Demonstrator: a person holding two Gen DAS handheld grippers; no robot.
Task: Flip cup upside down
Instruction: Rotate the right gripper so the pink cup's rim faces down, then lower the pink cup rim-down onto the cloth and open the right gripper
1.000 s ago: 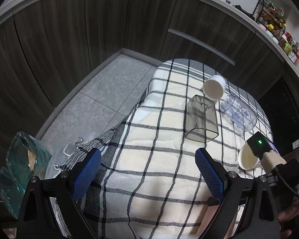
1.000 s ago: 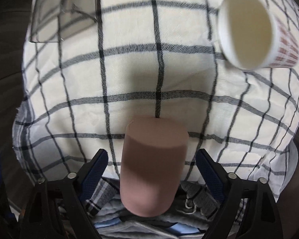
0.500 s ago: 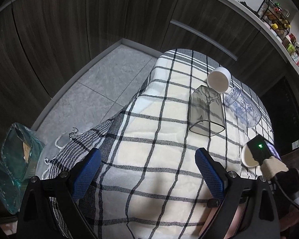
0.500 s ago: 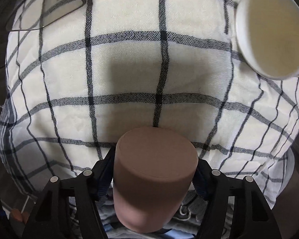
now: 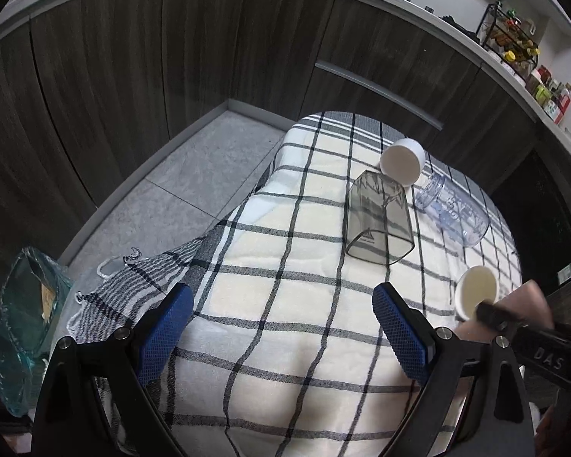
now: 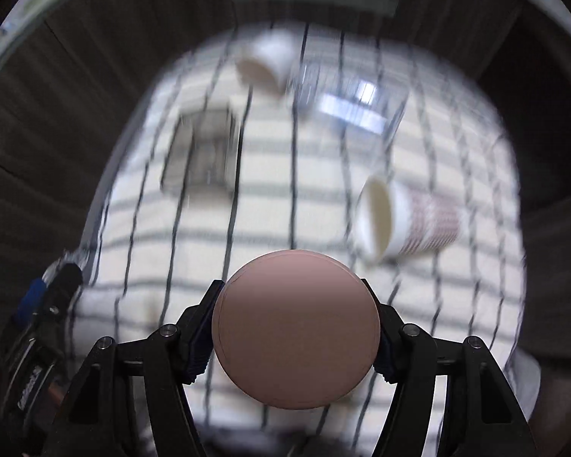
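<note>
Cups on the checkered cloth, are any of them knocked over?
Yes. The white cup, the clear jar and the patterned paper cup all lie on their sides. The smoky square tumbler looks tipped too. Nothing appears spilled.

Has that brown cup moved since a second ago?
Yes. The brown cup was lying on the checked cloth; now the right tool grips it, its flat end facing the camera.
</note>
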